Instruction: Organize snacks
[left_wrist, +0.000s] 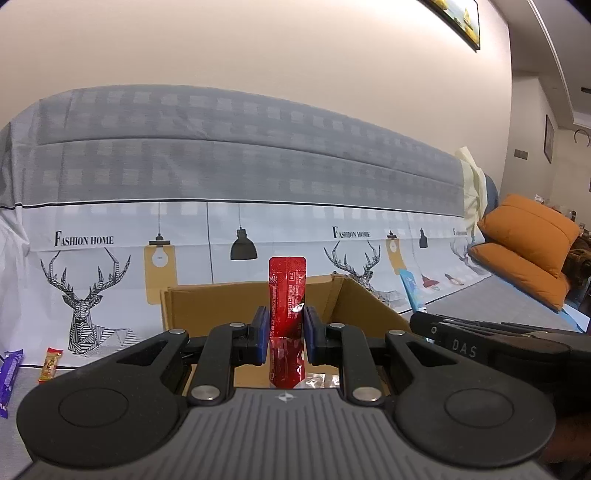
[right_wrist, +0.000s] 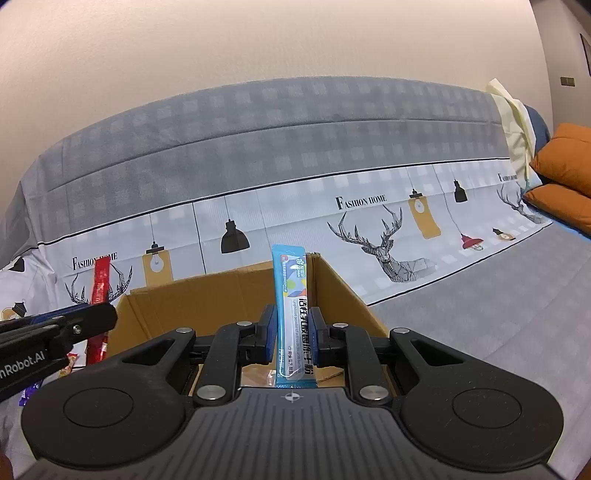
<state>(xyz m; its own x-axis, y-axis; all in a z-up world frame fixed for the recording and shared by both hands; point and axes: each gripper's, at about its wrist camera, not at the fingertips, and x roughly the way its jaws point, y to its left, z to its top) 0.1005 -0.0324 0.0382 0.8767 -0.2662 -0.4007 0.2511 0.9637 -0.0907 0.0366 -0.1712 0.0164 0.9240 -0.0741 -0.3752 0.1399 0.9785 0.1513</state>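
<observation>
Deer-print sheet (left_wrist: 258, 229), orange cushions (left_wrist: 528, 243), framed picture (left_wrist: 458, 18).

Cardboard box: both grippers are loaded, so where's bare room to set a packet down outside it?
Right of the cardboard box, grey cloth lies bare up to the orange cushions. Left is crowded: purple packet, small orange packet. The left gripper holds the red packet, the right gripper the blue packet.

left tongs (left_wrist: 286, 328) clamped, right tongs (right_wrist: 291, 332) seemingly clamped

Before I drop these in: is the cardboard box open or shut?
Open: the cardboard box has its flaps up and its inner walls show behind both held packets.
</observation>
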